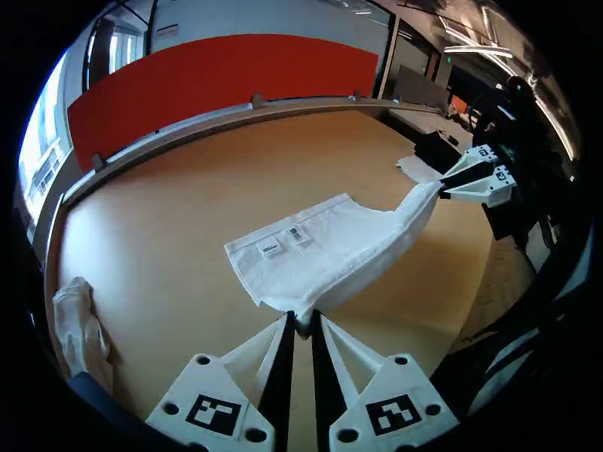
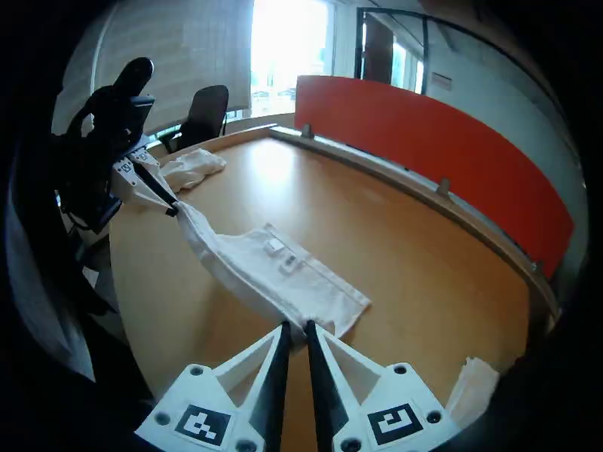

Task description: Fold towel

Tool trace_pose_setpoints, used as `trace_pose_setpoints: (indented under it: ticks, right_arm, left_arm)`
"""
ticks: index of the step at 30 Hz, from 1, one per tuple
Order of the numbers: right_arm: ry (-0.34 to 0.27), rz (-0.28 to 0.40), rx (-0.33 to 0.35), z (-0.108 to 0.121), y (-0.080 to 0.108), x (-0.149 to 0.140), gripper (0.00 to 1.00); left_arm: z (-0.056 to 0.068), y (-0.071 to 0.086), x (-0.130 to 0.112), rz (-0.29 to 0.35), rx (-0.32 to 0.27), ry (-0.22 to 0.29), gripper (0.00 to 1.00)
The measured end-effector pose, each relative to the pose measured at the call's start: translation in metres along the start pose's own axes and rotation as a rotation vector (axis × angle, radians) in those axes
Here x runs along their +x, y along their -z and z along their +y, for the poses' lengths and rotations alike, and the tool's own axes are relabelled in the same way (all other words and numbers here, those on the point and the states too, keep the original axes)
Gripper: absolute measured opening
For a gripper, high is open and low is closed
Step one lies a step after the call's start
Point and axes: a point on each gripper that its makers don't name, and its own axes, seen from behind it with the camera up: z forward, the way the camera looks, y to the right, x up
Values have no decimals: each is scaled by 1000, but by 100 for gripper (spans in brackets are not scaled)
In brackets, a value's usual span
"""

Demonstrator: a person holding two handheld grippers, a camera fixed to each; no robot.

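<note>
A white towel with two small labels lies partly on the wooden table. Its near edge is raised and stretched between the two grippers. My left gripper is shut on one corner. Farther off in the left gripper view, my right gripper pinches the opposite corner. In the right gripper view the towel runs from my right gripper, shut on its corner, up to the left gripper near the table's edge. The far half of the towel rests flat on the table.
A crumpled white cloth lies near one table end, also seen as the cloth. Another white cloth sits at the other end. A red partition runs along the far side. Black office chairs stand beyond the table.
</note>
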Motion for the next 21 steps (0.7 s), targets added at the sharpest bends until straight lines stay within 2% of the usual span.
trace_pose_setpoints:
  ticks: [11,21]
  right_arm:
    - [7,-25,8,0,-6,-5,16]
    - [-9,-58,-1,14,-33,-13,16]
  left_arm:
    - [-3,-10,-4,-13,5,8,15]
    - [-18,-36,-3,-25,40,35,15]
